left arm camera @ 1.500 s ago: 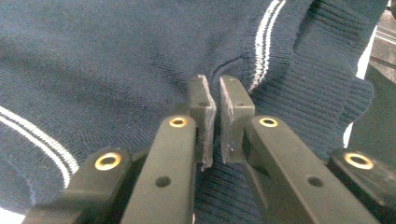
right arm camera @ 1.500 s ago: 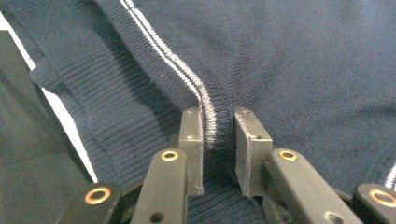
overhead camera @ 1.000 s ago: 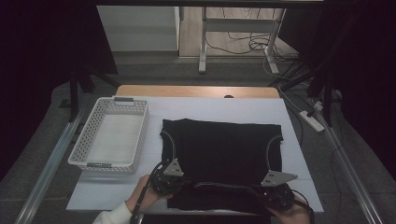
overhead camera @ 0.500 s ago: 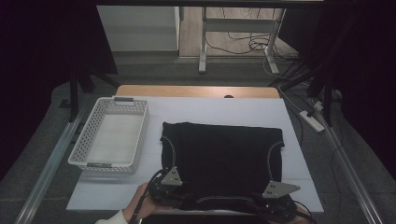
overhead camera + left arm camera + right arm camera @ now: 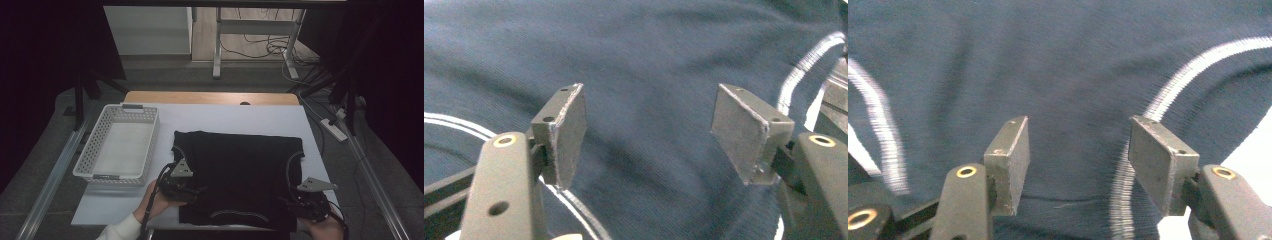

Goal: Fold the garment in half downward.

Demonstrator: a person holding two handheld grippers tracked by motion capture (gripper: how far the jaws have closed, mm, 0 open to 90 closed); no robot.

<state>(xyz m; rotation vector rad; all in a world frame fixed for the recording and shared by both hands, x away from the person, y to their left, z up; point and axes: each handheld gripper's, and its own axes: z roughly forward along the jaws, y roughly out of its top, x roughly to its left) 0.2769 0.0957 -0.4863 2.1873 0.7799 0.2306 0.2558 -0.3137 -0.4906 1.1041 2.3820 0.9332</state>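
Black shirt (image 5: 240, 175) lies flat; both tools (image 5: 649, 132) (image 5: 1078, 160) gape above it.

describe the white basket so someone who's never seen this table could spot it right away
On the white-topped table, look to the left half, beside the dark shirt spread flat in the middle. The white basket sits there: a rectangular plastic tray with perforated walls, nothing inside it. It is the table's one raised, pale container; the shirt is dark and flat.
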